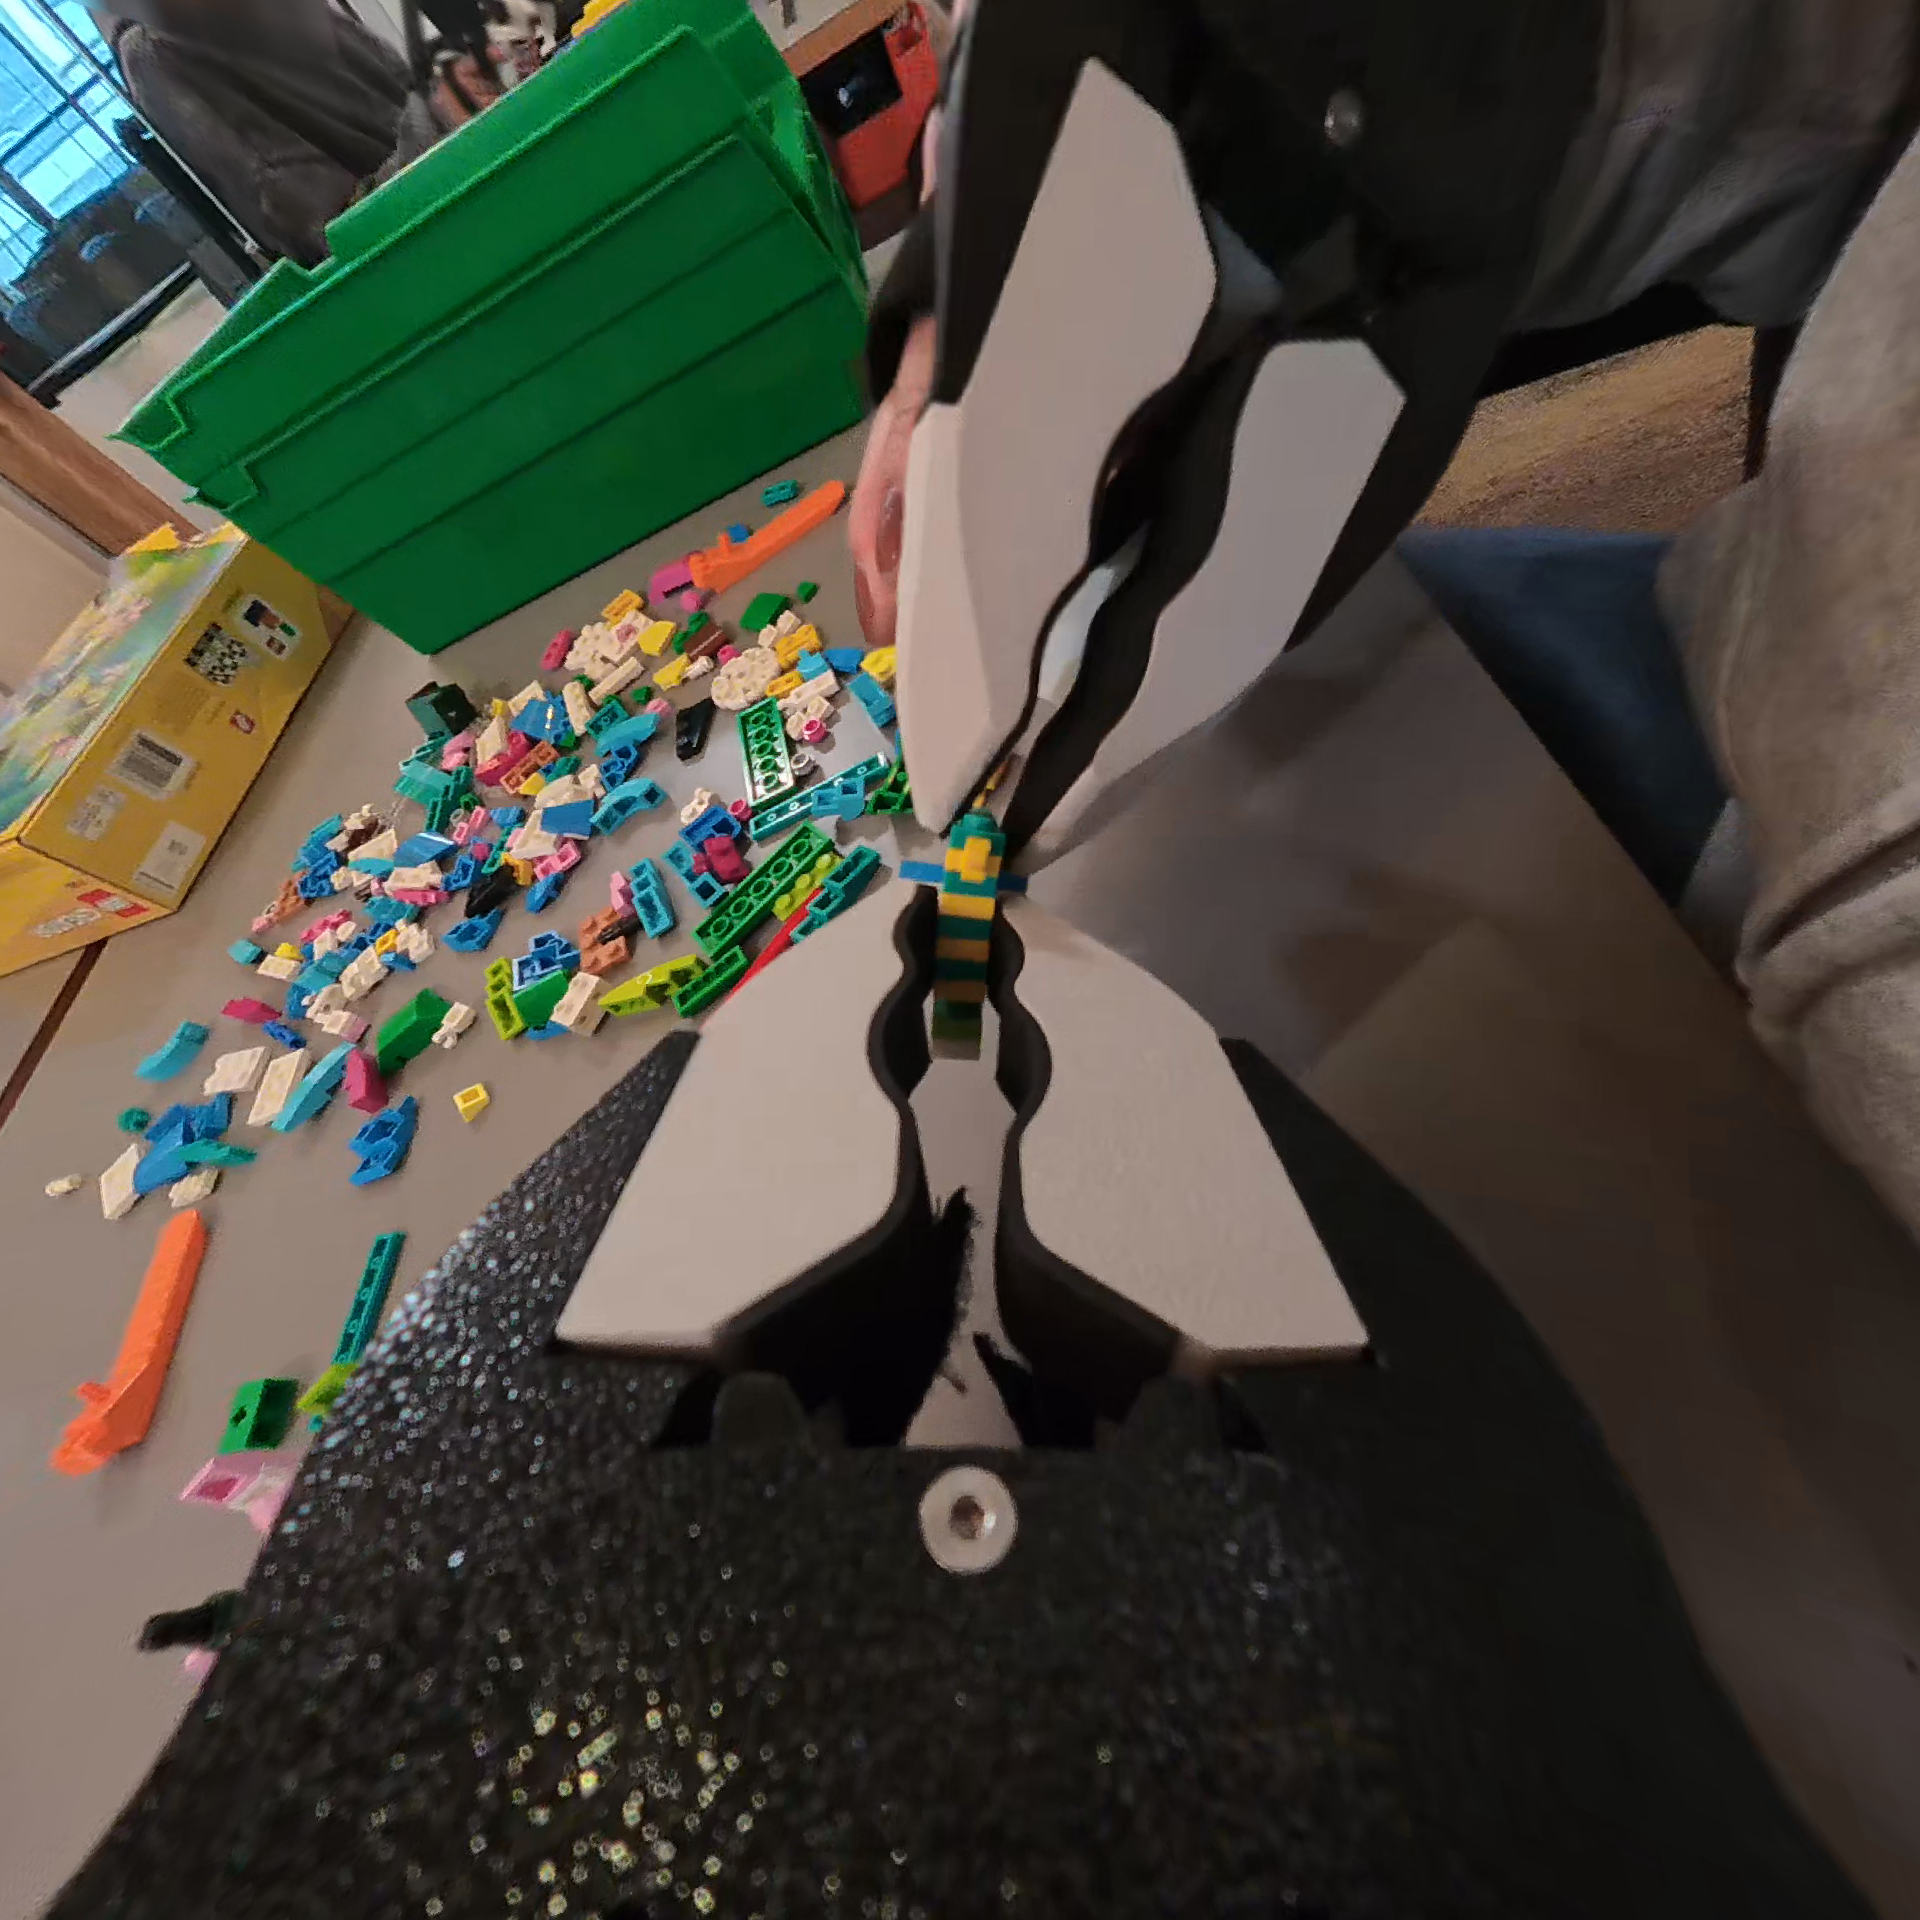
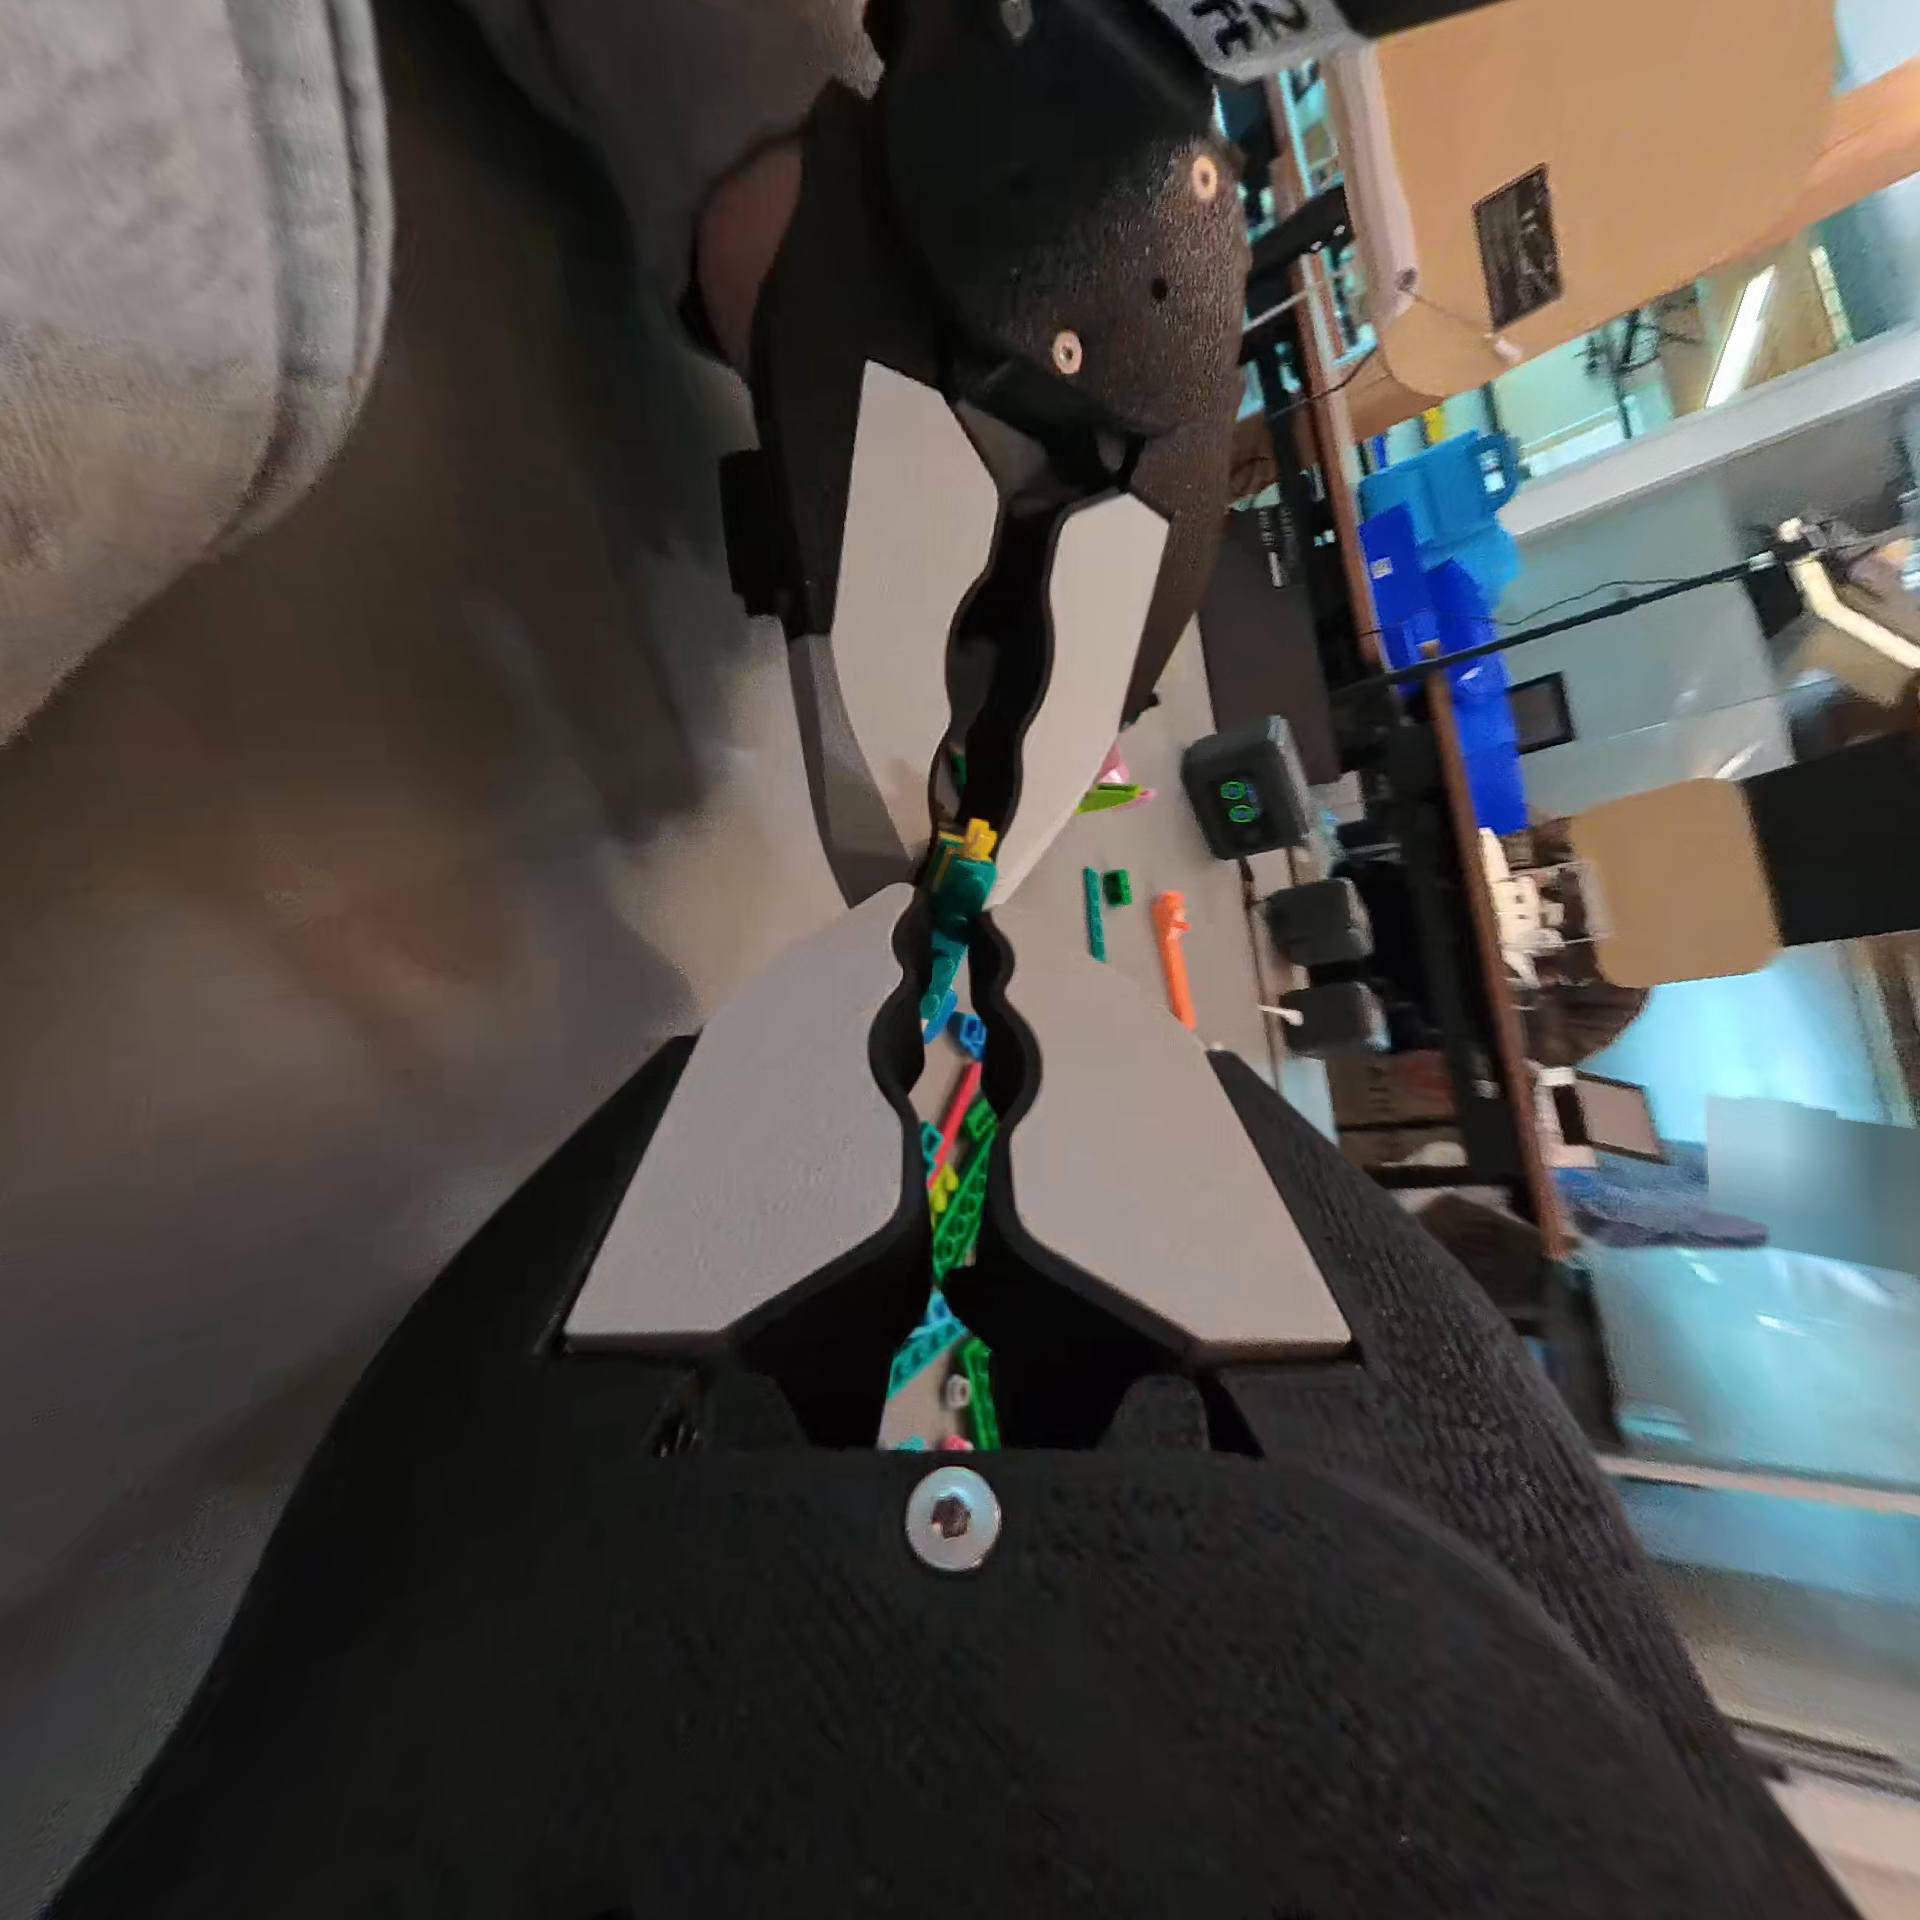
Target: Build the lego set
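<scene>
Brick stack (image 1: 961, 935), striped teal, yellow and green, is held off the table (image 1: 1299, 935) near its front edge, left gripper (image 1: 958, 940) clamped narrow on its lower end and right gripper (image 2: 951, 935) pinching the top from the opposite side. Loose bricks (image 1: 499, 831) litter the table middle, with green bins (image 1: 540, 343) and a yellow box (image 1: 125, 748) along the far side.

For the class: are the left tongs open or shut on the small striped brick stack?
Shut. The left tongs press from both sides on the teal-and-yellow brick stack, lifted above the loose bricks on the table.
</scene>
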The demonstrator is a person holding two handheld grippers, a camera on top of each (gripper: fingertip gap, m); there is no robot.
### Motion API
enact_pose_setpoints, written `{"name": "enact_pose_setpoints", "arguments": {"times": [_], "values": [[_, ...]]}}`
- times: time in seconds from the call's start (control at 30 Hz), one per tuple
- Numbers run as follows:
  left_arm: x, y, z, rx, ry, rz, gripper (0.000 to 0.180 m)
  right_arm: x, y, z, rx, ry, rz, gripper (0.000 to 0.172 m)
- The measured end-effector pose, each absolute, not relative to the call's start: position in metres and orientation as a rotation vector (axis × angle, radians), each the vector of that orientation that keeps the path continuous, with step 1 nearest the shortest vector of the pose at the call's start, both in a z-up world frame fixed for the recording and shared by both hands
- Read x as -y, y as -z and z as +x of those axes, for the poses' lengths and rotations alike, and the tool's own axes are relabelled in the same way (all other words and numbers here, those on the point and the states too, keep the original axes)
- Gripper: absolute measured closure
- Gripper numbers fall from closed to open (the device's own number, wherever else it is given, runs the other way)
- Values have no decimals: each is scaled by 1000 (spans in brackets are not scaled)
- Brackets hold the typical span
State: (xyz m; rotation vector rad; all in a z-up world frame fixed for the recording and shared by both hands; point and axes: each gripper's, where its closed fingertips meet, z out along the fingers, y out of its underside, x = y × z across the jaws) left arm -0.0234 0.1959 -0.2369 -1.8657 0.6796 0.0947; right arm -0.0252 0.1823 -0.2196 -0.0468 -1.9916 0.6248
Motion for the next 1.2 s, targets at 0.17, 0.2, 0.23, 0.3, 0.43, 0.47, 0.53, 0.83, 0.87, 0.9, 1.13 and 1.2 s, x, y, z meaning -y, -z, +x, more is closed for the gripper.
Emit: {"name": "enact_pose_setpoints", "arguments": {"times": [0.17,0.2,0.23,0.3,0.43,0.47,0.53,0.83,0.87,0.9,1.13,1.2], "values": [[-196,236,-26,-664,-111,-1871,171,-183,219,-27,1914,-462,50,166],[-196,236,-26,-662,-110,-1872,171,-183,219,-27,1899,-438,68,166],[-196,235,-26,-660,-109,-1869,171,-182,218,-27,1887,-419,81,166],[-196,234,-26,-641,-89,-1867,171,-182,216,-27,1860,-398,100,166],[-195,234,-28,-591,-20,-1878,172,-184,209,-28,1801,-364,123,172],[-195,233,-27,-590,-20,-1873,172,-184,208,-27,1807,-396,108,172],[-196,231,-29,-628,-102,-1850,172,-184,208,-27,1847,-529,11,172],[-193,232,-17,-793,-232,-1782,172,-179,221,-18,2091,-955,-281,157],[-193,233,-16,-805,-235,-1779,172,-179,221,-19,2088,-961,-288,163],[-193,233,-15,-810,-243,-1775,172,-180,221,-18,2089,-963,-283,165],[-194,228,-24,-701,-194,-1814,172,-182,216,-27,1935,-627,-82,165],[-194,225,-26,-678,-190,-1814,171,-183,213,-29,1871,-529,-21,165]]}}
